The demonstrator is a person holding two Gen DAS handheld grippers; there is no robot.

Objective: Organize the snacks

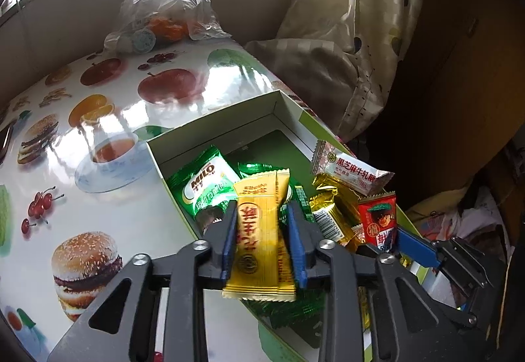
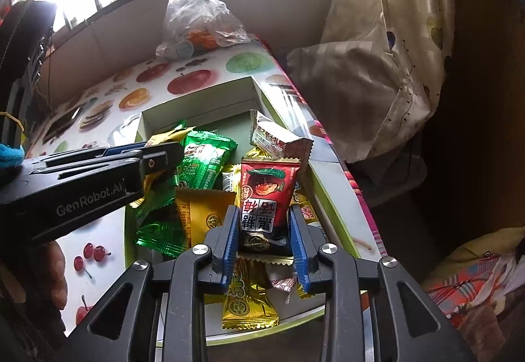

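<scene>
My left gripper (image 1: pixel 262 227) is shut on a yellow snack packet (image 1: pixel 259 230) and holds it above the open green-and-white box (image 1: pixel 210 127). My right gripper (image 2: pixel 264 224) is shut on a red snack packet (image 2: pixel 267 191) over the same box (image 2: pixel 197 99); that packet also shows in the left wrist view (image 1: pixel 377 217). In the box lie green Milo packets (image 1: pixel 206 184), gold packets (image 1: pixel 331 217) and a white-and-red nougat packet (image 1: pixel 351 171). The left gripper body (image 2: pixel 98 178) crosses the right wrist view at left.
The box stands near the right edge of a table with a fruit-and-burger print cover (image 1: pixel 98 99). A clear plastic bag (image 1: pixel 164 1) with oranges sits at the far end by the window. A cream curtain (image 1: pixel 344 33) hangs to the right, with clutter on the floor below (image 2: pixel 475 273).
</scene>
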